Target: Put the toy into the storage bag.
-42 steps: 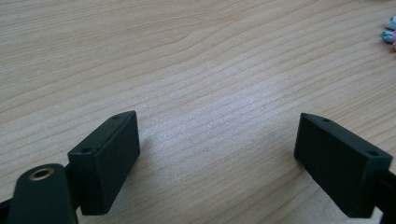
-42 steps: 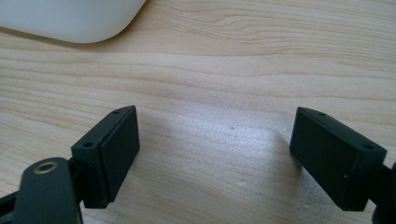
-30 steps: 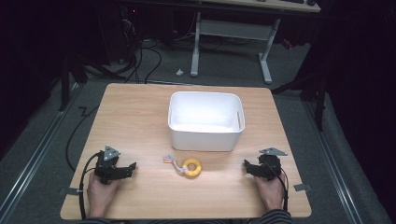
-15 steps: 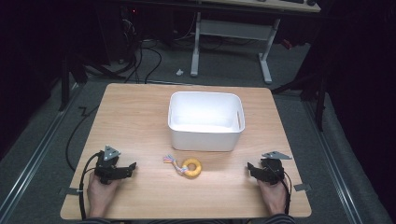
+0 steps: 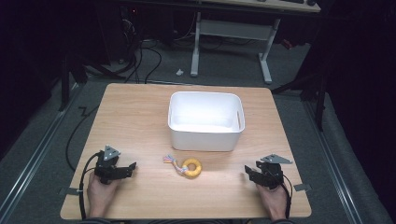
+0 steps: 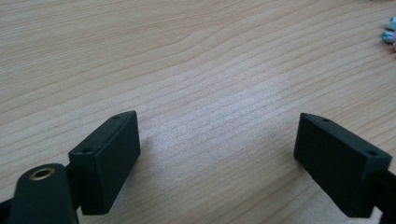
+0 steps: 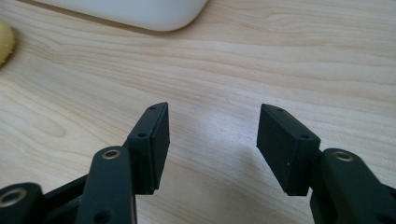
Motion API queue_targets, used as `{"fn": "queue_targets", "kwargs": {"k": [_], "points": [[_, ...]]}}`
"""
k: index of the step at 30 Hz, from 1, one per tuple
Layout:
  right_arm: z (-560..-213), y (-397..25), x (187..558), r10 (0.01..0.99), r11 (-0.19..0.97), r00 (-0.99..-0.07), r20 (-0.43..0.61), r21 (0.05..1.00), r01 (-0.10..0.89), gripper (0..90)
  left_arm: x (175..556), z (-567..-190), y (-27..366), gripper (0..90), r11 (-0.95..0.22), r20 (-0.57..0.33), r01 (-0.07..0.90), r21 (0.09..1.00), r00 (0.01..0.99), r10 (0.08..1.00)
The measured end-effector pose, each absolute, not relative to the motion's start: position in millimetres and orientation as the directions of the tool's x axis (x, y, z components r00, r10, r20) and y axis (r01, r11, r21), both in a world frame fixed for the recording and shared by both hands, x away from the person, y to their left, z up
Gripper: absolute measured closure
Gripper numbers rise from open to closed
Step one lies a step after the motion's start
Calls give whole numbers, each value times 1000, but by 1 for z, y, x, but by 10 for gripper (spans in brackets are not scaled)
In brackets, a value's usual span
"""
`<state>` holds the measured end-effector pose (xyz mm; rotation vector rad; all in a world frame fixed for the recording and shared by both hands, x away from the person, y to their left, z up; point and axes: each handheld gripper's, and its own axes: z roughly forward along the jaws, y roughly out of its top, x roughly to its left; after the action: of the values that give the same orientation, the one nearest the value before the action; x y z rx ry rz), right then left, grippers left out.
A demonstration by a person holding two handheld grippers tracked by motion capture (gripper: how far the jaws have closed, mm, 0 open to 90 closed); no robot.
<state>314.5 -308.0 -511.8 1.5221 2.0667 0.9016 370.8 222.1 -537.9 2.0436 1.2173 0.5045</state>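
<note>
Both my tongs, left (image 5: 132,166) & right (image 5: 248,171), rest spread and empty on the desk (image 5: 140,121), the yellow ring toy (image 5: 191,168) lies between them w/ probably a small rope tail, just before the white bin (image 5: 206,121), so I should approach low and pinch the ring's rim.

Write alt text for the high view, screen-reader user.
A small yellow ring toy with a multicoloured rope tail lies on a light wooden table, just in front of a white rectangular plastic bin. At the near edge, the left tool and right tool rest open, held by a person's hands.
</note>
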Motion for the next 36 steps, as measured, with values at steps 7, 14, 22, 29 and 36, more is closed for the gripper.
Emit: {"fn": "queue_targets", "kwargs": {"k": [7, 14, 22, 29, 36], "points": [[-502, -300, 311, 938, 193, -341, 61, 725, 661, 459, 371, -538, 222, 149, -318, -19, 604, 730, 484, 875], [-498, -289, 310, 923, 220, -380, 61, 725, 652, 466, 371, -538, 222, 149, -319, -18, 604, 730, 484, 875], [-493, -274, 314, 900, 253, -431, 62, 731, 633, 478, 371, -538, 222, 149, -319, -18, 604, 730, 484, 875], [-492, -264, 316, 888, 266, -454, 69, 730, 629, 490, 371, -538, 222, 149, -319, -18, 604, 730, 484, 875], [-491, -254, 321, 874, 276, -480, 83, 728, 628, 493, 371, -538, 222, 149, -320, -17, 604, 730, 484, 875]]}}
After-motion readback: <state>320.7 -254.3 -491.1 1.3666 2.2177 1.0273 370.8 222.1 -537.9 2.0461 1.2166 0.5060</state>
